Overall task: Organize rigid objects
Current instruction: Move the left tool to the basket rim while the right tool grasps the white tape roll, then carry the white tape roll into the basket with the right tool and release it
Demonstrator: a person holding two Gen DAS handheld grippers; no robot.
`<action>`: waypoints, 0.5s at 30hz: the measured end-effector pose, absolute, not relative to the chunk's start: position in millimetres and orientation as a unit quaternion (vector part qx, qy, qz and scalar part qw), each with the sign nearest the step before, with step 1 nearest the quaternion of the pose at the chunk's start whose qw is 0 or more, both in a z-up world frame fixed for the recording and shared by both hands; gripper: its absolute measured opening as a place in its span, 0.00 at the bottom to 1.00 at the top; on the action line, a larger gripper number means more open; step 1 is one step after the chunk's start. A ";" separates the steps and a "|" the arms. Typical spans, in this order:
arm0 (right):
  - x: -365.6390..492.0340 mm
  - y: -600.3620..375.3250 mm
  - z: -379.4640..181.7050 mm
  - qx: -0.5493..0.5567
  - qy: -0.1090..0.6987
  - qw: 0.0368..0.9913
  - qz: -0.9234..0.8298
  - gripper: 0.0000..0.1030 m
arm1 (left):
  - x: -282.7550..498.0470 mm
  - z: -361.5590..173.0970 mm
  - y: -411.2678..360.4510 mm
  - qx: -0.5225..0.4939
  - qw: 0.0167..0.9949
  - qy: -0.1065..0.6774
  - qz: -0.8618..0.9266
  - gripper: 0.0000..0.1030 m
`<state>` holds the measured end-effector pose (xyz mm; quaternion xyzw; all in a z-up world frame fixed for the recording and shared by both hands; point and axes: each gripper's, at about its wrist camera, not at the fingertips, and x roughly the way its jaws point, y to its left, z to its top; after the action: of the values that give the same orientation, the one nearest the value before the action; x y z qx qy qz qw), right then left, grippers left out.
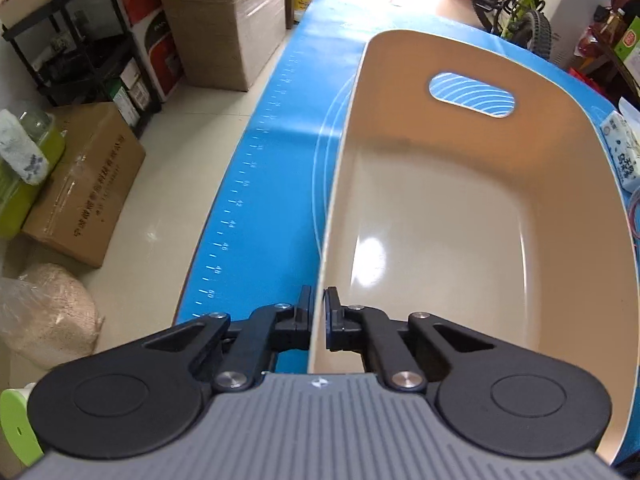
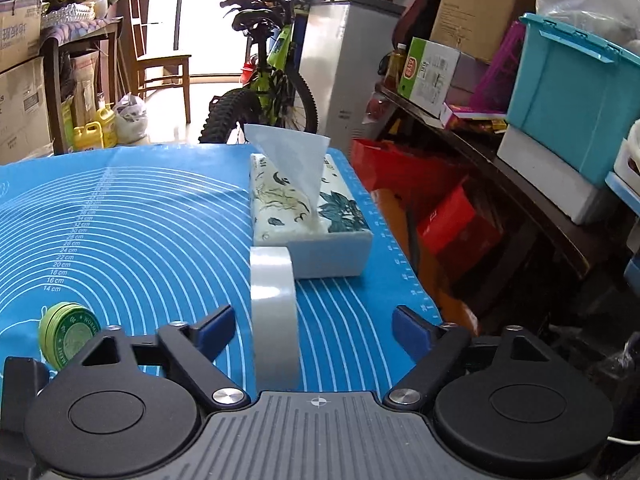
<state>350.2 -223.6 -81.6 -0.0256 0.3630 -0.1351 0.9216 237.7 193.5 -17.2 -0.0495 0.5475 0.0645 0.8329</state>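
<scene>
In the left wrist view my left gripper (image 1: pixel 319 300) is shut on the near left rim of a beige plastic basket (image 1: pixel 460 216), which has a handle slot in its far wall and nothing inside. The basket rests on the blue mat (image 1: pixel 272 160). In the right wrist view my right gripper (image 2: pixel 314 326) is open. A grey-white tape roll (image 2: pixel 274 312) stands on edge between its fingers, closer to the left one, touching neither. A round green tin (image 2: pixel 68 334) lies on the mat (image 2: pixel 140 220) to the left.
A tissue box (image 2: pixel 308 216) with a tissue sticking up sits just behind the tape roll; it also shows at the right edge of the left wrist view (image 1: pixel 622 152). Cardboard boxes (image 1: pixel 84 184) stand on the floor left of the table. A bicycle (image 2: pixel 264 80) stands beyond the table.
</scene>
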 end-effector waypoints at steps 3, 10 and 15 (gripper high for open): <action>350.6 -222.0 -83.2 -0.033 0.374 0.919 -0.124 0.42 | 237.1 -16.6 192.4 -0.049 0.833 0.547 0.067 0.07; 340.4 -233.3 -75.1 -0.020 0.382 0.915 -0.128 0.29 | 237.5 -16.6 191.8 -0.045 0.834 0.546 0.074 0.08; 323.7 -240.4 -55.3 0.005 0.380 0.916 -0.132 0.29 | 237.1 -16.9 189.8 -0.042 0.834 0.544 0.077 0.09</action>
<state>323.7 -240.4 -55.3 0.0053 0.3798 -0.1315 0.9157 237.1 189.8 -16.9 -0.0424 0.5442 0.0765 0.8344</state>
